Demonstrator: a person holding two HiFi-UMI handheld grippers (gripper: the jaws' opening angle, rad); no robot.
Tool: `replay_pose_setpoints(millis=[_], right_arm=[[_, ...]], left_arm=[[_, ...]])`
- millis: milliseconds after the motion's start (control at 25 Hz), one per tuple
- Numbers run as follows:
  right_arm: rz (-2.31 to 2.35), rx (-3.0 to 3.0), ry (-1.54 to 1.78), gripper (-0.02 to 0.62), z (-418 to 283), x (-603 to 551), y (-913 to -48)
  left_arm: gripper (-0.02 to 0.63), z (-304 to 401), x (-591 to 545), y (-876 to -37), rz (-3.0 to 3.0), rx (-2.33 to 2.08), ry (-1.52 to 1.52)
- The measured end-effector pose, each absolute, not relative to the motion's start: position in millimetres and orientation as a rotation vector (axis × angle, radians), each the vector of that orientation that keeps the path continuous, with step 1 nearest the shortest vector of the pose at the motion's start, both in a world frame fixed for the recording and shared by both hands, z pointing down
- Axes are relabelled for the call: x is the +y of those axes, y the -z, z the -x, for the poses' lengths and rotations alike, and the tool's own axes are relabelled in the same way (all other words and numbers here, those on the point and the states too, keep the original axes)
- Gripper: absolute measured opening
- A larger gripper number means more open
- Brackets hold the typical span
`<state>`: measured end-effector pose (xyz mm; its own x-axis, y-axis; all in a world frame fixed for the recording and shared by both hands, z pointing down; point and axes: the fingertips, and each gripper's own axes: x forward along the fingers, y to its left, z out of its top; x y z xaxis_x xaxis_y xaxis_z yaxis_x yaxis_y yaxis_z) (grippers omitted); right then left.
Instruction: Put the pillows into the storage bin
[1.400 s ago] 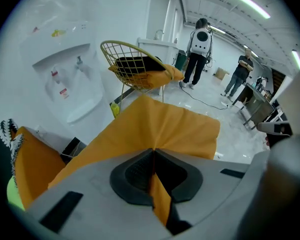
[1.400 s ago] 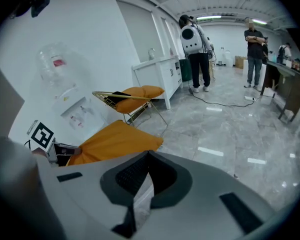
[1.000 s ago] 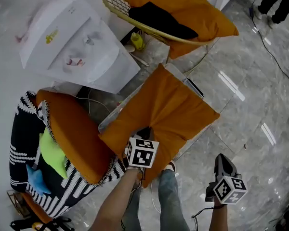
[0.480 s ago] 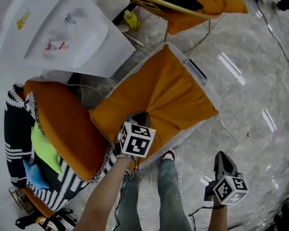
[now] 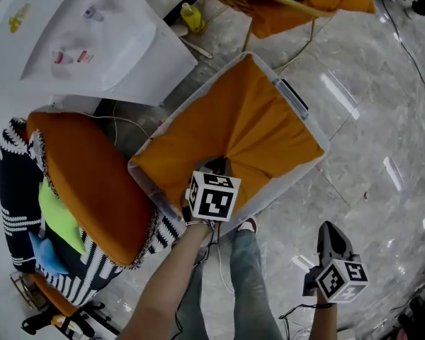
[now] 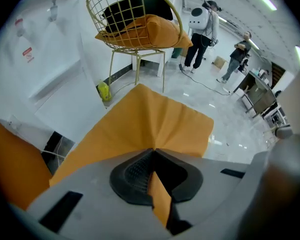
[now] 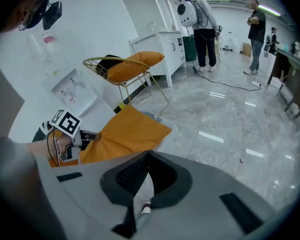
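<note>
Item 1: orange pillow [image 5: 255, 129] lies flat and creased, filling the clear storage bin [image 5: 138, 174], near edge pinched in left gripper [image 5: 215, 167]. 2nd orange pillow [image 5: 92, 190] lies outside, just left of bin

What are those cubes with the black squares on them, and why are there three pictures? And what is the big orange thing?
There is no robot here. A person holds a tool called a gripper in each hand, and the patterned cubes are part of those tools. One picture comes from a camera on the person's head, looking down. The other two come from cameras that ride on each gripper.

The left gripper is pinching an orange pillow, which fills the open top of a clear storage bin on the floor. The right gripper is shut and holds nothing.

A second orange pillow rests on something black-and-white striped beside the bin. A third pillow sits on a gold wire chair.
</note>
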<state>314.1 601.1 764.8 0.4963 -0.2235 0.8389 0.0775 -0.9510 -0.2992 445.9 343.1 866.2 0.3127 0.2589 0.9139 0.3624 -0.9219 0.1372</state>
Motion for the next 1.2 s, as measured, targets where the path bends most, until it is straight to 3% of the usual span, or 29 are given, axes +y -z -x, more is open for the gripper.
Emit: replay_pose_setpoints(millis=[120, 160, 200, 240, 320, 360, 880, 1200], right_arm=[[2.442, 0.133, 1.448, 0.002, -314, 599, -767], [2.442, 0.143, 1.452, 0.002, -315, 597, -768], [2.443, 0.154, 1.455, 0.002, -315, 596, -769], [2.443, 0.163, 1.458, 0.002, -316, 594, -770], [2.443, 0.175, 1.462, 0.002, -318, 593, -772], [2.442, 0.178, 1.463, 0.002, -318, 591, -772], [2.465, 0.243, 1.477, 0.002, -325, 575, -767], [2.504, 0.32, 1.451, 0.002, -342, 538, -732]], left_arm=[[0.03, -441, 345, -879, 2.383, -0.629, 1.701], [0.078, -442, 343, -880, 2.393, -0.618, 1.705], [0.038, -447, 340, -878, 2.425, -0.597, 1.695], [0.052, -452, 338, -875, 2.466, -0.582, 1.68], [0.167, -460, 337, -872, 2.527, -0.587, 1.676], [0.181, -460, 336, -872, 2.535, -0.588, 1.689], [0.219, -429, 322, -874, 2.524, -0.558, 1.768], [0.219, -424, 292, -823, 2.664, -0.486, 1.756]])
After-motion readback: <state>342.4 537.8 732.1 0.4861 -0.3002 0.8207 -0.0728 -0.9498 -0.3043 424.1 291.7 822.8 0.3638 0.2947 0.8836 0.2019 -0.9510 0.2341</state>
